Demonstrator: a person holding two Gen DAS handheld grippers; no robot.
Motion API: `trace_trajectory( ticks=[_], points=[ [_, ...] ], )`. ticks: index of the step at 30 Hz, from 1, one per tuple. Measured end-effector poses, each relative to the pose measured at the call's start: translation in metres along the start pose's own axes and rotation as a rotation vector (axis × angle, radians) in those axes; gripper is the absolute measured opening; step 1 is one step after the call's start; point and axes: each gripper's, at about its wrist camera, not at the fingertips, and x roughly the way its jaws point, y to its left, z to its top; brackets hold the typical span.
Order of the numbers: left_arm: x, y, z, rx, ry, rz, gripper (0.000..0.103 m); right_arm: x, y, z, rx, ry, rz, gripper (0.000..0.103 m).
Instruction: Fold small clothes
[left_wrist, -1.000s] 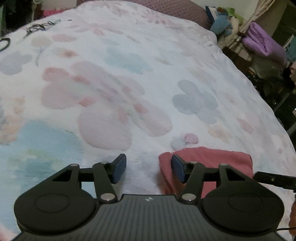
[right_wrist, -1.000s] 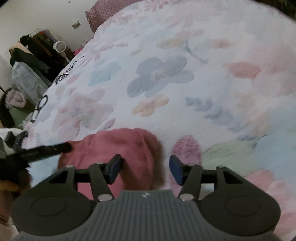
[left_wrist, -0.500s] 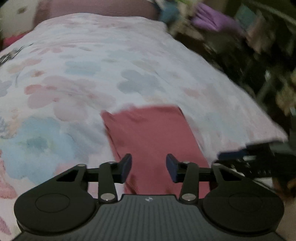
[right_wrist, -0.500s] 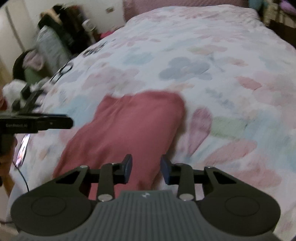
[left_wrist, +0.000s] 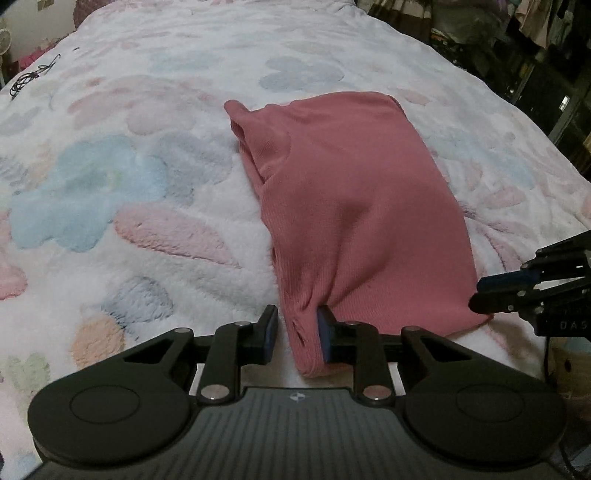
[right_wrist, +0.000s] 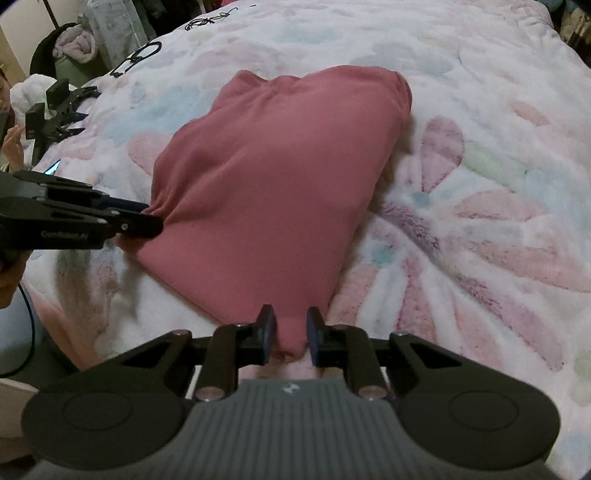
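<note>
place: home bedroom | evidence: floral blanket (left_wrist: 155, 229), probably clothes piles (right_wrist: 74, 40)

We are looking at dim, warm indoor light with soft grain in both views. The floral blanket (left_wrist: 147, 229) is staying fairly bright mid-frame, while the upper right of the left view is sinking into dark. Fisheye bending is curving the edges; no motion blur is showing.

Near corners of pink garment (left_wrist: 354, 206) hidden between the fingers of left gripper (left_wrist: 295, 334) and right gripper (right_wrist: 290, 334); grip contact itself not visible. Dark clutter (left_wrist: 535, 55) beside the bed too dim to identify. Small black items (right_wrist: 140, 59) on blanket (right_wrist: 480, 110) too small to tell. Person's hand (right_wrist: 13, 142) cut off at frame edge.
</note>
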Motion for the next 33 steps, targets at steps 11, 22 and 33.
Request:
trace_trajectory(
  ticks=[11, 22, 33],
  points=[
    [-0.077, -0.038, 0.036, 0.039, -0.251, 0.09, 0.06, -0.073, -0.006, 0.036, 0.084, -0.212, -0.014, 0.034],
    [-0.136, -0.091, 0.037, 0.004, -0.561, 0.14, 0.074, -0.15, 0.01, 0.037, 0.114, -0.502, -0.14, 0.06],
    [-0.126, -0.115, 0.006, 0.062, -0.506, 0.243, 0.09, -0.148, 0.027, -0.012, 0.134, -0.495, -0.164, 0.075]
  ],
)
